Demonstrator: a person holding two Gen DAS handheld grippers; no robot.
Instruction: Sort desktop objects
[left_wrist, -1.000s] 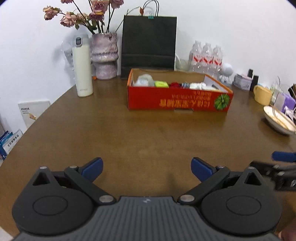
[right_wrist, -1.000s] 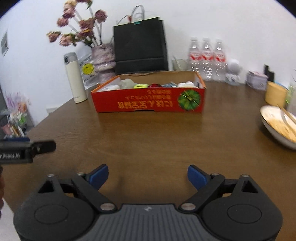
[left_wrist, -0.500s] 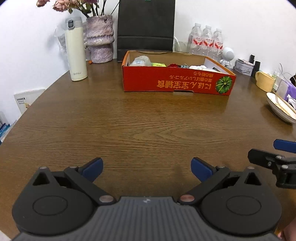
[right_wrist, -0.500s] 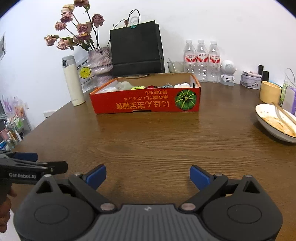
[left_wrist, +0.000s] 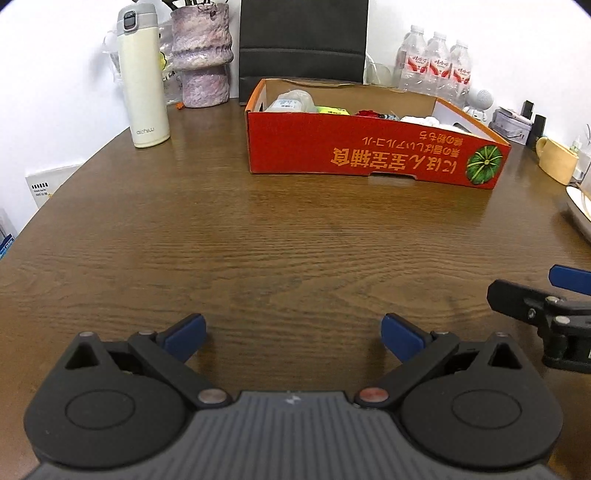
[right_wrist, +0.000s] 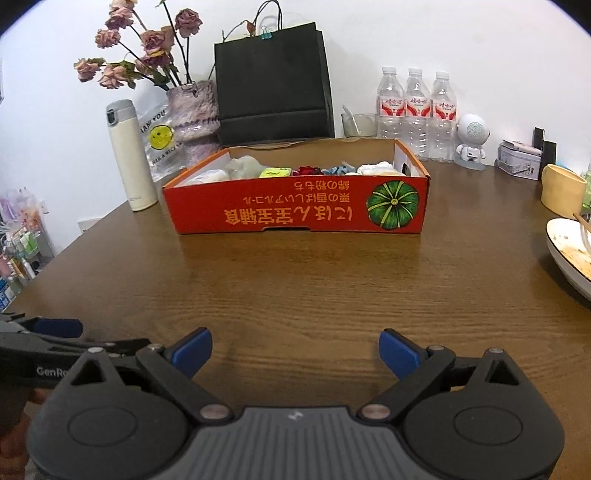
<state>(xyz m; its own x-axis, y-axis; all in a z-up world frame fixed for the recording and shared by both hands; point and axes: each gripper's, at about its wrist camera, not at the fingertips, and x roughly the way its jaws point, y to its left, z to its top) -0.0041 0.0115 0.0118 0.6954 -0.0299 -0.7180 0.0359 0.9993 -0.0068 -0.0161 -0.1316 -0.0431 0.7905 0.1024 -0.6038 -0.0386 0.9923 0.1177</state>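
An open red cardboard box (left_wrist: 369, 147) with a green pumpkin print stands at the far middle of the brown wooden table (left_wrist: 258, 240); it also shows in the right wrist view (right_wrist: 295, 210). It holds several small items: a white packet (left_wrist: 291, 101), a yellow-green piece (right_wrist: 274, 172), a red one (right_wrist: 306, 170) and white crumpled things (right_wrist: 375, 168). My left gripper (left_wrist: 293, 334) is open and empty, low over the near table. My right gripper (right_wrist: 295, 349) is open and empty too, beside the left one.
A cream thermos (left_wrist: 142, 77) and a purple vase (left_wrist: 202, 48) stand far left, a black paper bag (right_wrist: 271, 85) behind the box. Three water bottles (right_wrist: 415, 110), a white toy robot (right_wrist: 471, 142), a yellow mug (right_wrist: 561, 194) and a used bowl (right_wrist: 569, 254) are at the right.
Both grippers have moved forward toward the box, the left one tilting down. Both stayed open and empty.
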